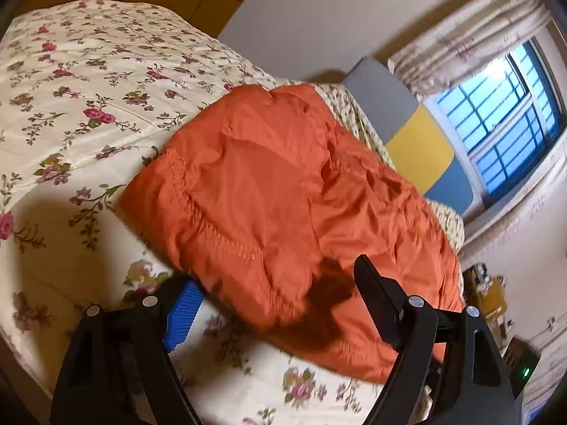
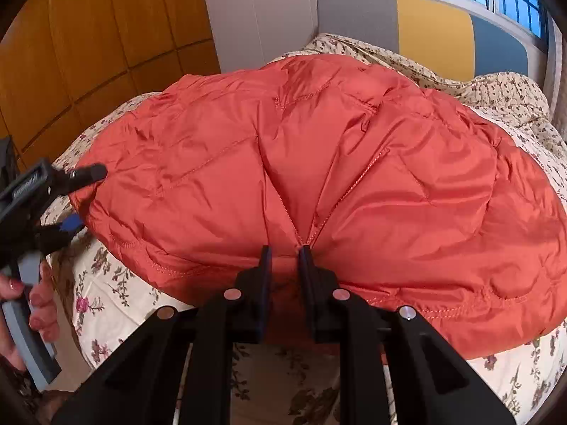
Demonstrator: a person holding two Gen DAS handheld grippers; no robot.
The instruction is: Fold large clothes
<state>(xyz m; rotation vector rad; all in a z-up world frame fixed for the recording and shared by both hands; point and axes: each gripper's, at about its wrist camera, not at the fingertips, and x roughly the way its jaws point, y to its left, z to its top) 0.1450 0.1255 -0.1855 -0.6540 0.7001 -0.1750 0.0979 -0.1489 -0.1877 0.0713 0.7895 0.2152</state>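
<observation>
An orange quilted jacket lies spread and puffy on a floral bedspread. My right gripper is shut on a pinch of the jacket's near hem, and creases fan out from the pinch. My left gripper stands open at the jacket's left corner. One finger is over the cloth and the blue-padded finger is beside the edge on the bedspread. The corner lies between them with no visible squeeze. A person's hand holds the left gripper's handle.
A grey, yellow and blue headboard stands at the far end of the bed, under a barred window with a curtain. Wooden wardrobe doors rise to the left. A crumpled floral quilt lies behind the jacket.
</observation>
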